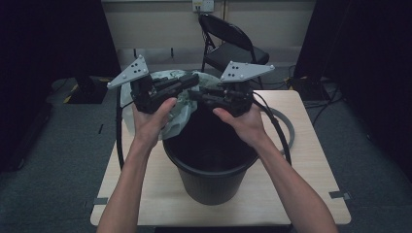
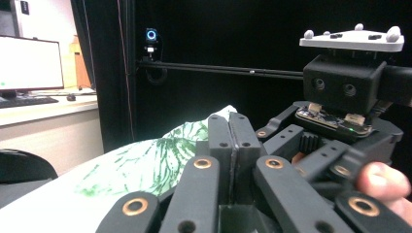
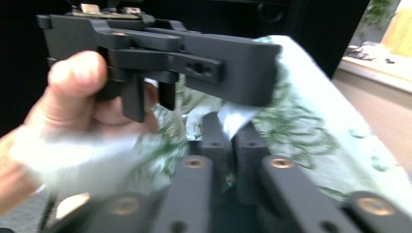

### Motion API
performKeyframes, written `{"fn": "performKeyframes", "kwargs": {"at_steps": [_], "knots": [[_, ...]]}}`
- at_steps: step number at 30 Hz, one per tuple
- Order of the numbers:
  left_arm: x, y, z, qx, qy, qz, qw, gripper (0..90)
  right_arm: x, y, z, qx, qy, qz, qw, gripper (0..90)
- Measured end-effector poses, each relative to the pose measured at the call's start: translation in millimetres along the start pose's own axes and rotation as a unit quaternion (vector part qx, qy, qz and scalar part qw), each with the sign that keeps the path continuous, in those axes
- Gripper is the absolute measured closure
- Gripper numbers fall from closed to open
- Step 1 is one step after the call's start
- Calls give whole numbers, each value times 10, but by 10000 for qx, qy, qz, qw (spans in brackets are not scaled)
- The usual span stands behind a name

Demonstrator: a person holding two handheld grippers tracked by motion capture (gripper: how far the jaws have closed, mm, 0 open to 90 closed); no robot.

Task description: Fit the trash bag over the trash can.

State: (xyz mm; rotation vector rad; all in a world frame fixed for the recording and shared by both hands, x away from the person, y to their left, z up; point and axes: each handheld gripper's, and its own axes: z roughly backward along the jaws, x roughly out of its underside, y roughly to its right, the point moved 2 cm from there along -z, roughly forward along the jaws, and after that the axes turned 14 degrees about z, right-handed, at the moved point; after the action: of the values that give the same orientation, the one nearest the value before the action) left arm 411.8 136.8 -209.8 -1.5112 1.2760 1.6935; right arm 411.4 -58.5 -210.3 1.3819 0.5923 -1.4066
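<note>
A white bag with a green leaf print (image 1: 177,109) hangs over the far left rim of a black bucket (image 1: 214,179) on the table. My left gripper (image 1: 194,80) reaches in from the left, and its jaws stand pressed together on the bag's top edge (image 2: 228,110). My right gripper (image 1: 194,93) comes in from the right, just below the left one. Its jaws (image 3: 232,128) are closed on a white fold of the bag (image 3: 301,121). The two grippers nearly touch above the bucket's far rim. The bucket's inside looks dark.
The bucket stands mid-table on a light wooden tabletop (image 1: 311,184). A grey ring (image 1: 290,128) lies to the right of it. A black folding chair (image 1: 233,43) stands behind the table. Dark curtains flank both sides. A lit monitor (image 2: 29,63) sits on a desk far off.
</note>
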Motion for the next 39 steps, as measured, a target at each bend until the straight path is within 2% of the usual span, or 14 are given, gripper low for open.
{"fn": "performKeyframes", "kwargs": {"at_steps": [2, 4, 6, 7, 14, 16, 18, 21, 24, 28, 30, 33, 36, 39], "knots": [[5, 0, 12, -22, 0, -12, 10000, 882, 27, 29, 47, 18, 0, 25, 10000, 899], [-1, -16, 38, -98, 56, 13, 9999, 777, 45, 62, 100, 115, -66, 80, 9999, 900], [-5, -61, 113, -373, 148, 3, 9992, 601, 78, 119, 187, 202, -72, 43, 9998, 900], [-1, -95, 157, -402, 170, 25, 9990, 561, 103, 152, 256, 257, -78, 29, 9996, 900], [105, -320, 375, -813, 268, 287, 9959, 400, 317, 279, 613, 538, -60, -160, 9984, 900], [130, -341, 365, -1006, 211, 214, 9945, 376, 384, 296, 693, 593, -82, -215, 9980, 900], [154, -410, 316, -967, 62, 380, 9946, 335, 431, 302, 755, 605, -55, -250, 9978, 900], [220, -542, 258, -1049, -145, 512, 9931, 355, 504, 289, 842, 642, -74, -250, 9976, 900], [330, -642, 233, -758, -268, 770, 9938, 430, 604, 283, 919, 624, -115, -302, 9975, 900], [417, -658, 218, -527, -401, 765, 9949, 628, 791, 258, 917, 560, -417, -366, 9969, 886], [439, -632, 204, -623, -572, 641, 9944, 692, 858, 240, 926, 610, -467, -454, 9960, 750], [450, -597, 206, -562, -552, 613, 9950, 710, 897, 212, 976, 729, -497, -478, 9950, 610], [476, -563, 192, -504, -570, 574, 9954, 709, 940, 191, 1050, 764, -441, -514, 9948, 580], [502, -547, 162, -486, -560, 559, 9957, 702, 1000, 166, 1068, 809, -490, -490, 9943, 730]]}}
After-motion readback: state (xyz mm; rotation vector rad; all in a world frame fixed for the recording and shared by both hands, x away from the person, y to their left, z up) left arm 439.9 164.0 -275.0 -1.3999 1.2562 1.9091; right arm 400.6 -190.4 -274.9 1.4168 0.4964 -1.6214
